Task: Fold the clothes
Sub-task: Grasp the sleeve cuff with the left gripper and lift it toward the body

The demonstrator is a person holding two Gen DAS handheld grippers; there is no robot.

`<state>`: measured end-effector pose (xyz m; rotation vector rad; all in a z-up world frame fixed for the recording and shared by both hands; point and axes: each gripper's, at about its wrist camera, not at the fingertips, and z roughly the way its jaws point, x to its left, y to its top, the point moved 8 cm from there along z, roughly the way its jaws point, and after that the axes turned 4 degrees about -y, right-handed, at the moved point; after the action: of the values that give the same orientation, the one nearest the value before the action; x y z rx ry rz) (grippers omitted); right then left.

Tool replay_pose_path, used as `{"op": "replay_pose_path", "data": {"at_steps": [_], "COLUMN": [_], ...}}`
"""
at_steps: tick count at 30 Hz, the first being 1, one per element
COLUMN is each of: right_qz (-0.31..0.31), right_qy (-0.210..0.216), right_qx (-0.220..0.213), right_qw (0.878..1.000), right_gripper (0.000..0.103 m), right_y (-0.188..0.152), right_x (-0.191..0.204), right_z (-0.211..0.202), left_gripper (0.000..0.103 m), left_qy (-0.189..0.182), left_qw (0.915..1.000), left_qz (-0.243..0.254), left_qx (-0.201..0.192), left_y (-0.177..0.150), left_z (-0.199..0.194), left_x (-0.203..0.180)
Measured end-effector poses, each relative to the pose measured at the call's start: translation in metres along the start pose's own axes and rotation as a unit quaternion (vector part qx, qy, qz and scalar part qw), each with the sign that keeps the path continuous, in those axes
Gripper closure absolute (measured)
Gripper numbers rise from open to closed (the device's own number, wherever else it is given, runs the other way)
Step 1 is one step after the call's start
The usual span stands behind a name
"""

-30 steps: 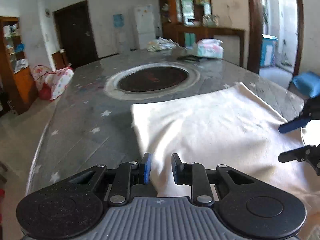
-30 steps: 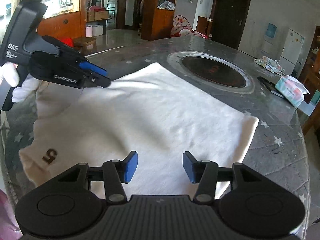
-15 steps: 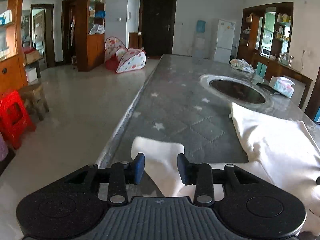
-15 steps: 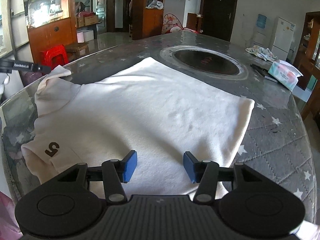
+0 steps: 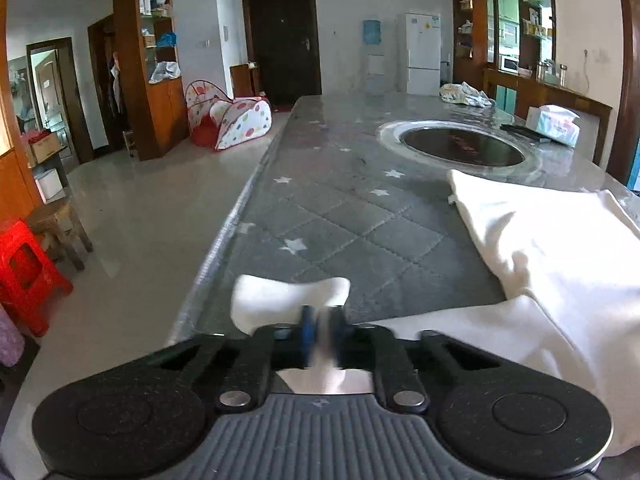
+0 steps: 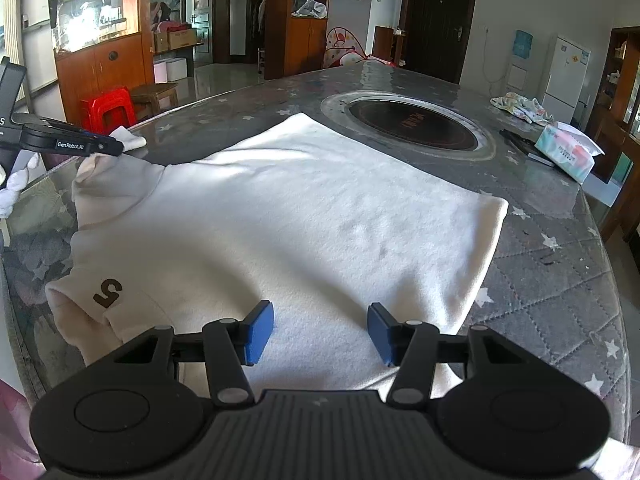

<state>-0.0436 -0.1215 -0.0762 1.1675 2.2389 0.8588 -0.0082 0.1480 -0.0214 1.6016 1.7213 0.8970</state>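
Shirt: your white shirt (image 6: 304, 216) lies flat on the gray star table (image 6: 560, 272), front side down, w/ a brown "5" mark (image 6: 107, 292) near the close edge.
Sleeve: one sleeve (image 5: 288, 296) sticks out to the table's left edge.
Left tool: your left tool (image 5: 320, 330) is pinched tight on that sleeve; the blue pads are blurry but nearly touch, cloth between them. In the right cam you see it at the far left (image 6: 108, 147), tip on the sleeve end.
Right tool: your right tool (image 6: 320, 330) is let go, pads wide apart, just over the shirt's near part. Can't tell if it touches the cloth.
Hand: a white glove (image 6: 16, 184) holds the left tool.
Also on table: round dark plate (image 6: 412, 126) past the shirt, tissue pack (image 6: 568, 152) at the far right.
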Motion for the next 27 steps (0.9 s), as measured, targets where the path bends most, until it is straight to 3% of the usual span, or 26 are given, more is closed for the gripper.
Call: {"op": "replay_pose_path", "data": {"at_steps": [5, 12, 17, 20, 27], "right_qz": [-0.004, -0.024, -0.046, -0.060, -0.093], "right_qy": [-0.003, -0.001, 0.039, 0.062, 0.106], "right_qx": [0.002, -0.004, -0.019, -0.021, -0.011], "right_qw": [1.000, 1.000, 0.998, 0.996, 0.990], "right_gripper": [0.047, 0.047, 0.047, 0.047, 0.047], "right_y": [0.000, 0.007, 0.019, 0.023, 0.021], "right_x": [0.000, 0.006, 0.028, 0.045, 0.085], "right_z": [0.000, -0.005, -0.013, -0.012, -0.007], "left_gripper": [0.100, 0.097, 0.097, 0.097, 0.095], "left_qy": [0.037, 0.084, 0.110, 0.094, 0.008], "left_qw": [0.9982, 0.9934, 0.9872, 0.9882, 0.9972], "left_qz": [-0.036, -0.079, -0.115, -0.121, -0.073], "left_qx": [-0.029, -0.003, 0.006, -0.006, -0.009], "left_y": [0.006, -0.023, -0.036, -0.028, -0.003], "left_z": [-0.011, -0.016, -0.028, -0.038, -0.019], "left_x": [0.030, 0.065, 0.085, 0.082, 0.032]}}
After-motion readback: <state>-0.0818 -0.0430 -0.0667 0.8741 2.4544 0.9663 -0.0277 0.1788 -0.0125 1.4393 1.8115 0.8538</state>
